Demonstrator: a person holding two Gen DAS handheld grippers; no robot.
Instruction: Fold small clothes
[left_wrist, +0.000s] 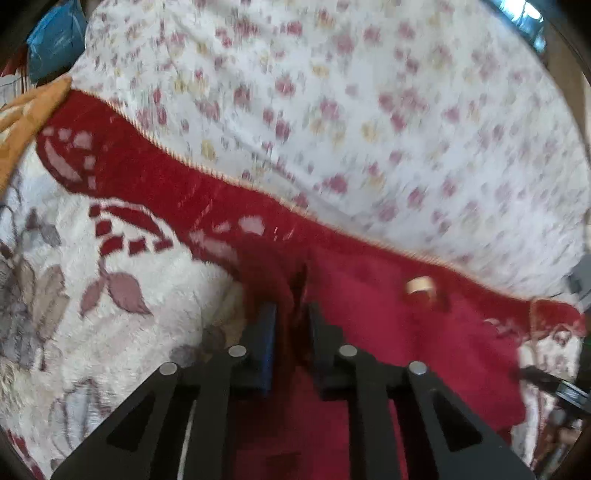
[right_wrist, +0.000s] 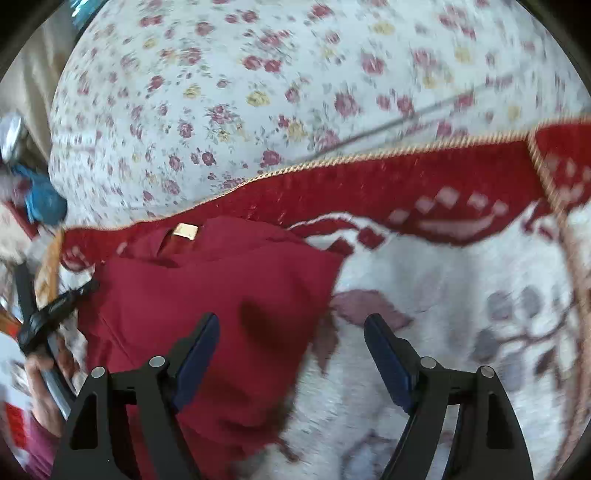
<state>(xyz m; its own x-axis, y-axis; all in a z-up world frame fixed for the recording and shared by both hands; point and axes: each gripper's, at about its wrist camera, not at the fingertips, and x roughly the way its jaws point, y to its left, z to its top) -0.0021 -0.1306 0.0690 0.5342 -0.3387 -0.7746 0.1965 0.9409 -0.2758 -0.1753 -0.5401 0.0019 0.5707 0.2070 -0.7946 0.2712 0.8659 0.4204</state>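
Observation:
A small dark red garment (right_wrist: 207, 295) with a tan neck label (right_wrist: 185, 231) lies on a white and red blanket (right_wrist: 461, 280). It also shows in the left wrist view (left_wrist: 406, 339), label (left_wrist: 419, 285) up. My left gripper (left_wrist: 290, 314) is shut on a fold of the red garment at its left edge. My right gripper (right_wrist: 291, 328) is open just above the garment's right edge, one finger over the cloth and the other over the blanket. The left gripper (right_wrist: 55, 306) shows at the far left of the right wrist view.
A floral bedsheet (right_wrist: 295, 92) covers the bed beyond the blanket's corded red border (right_wrist: 369, 184). A blue bag (left_wrist: 55, 40) and an orange cloth (left_wrist: 33, 107) lie at the left edge of the left wrist view.

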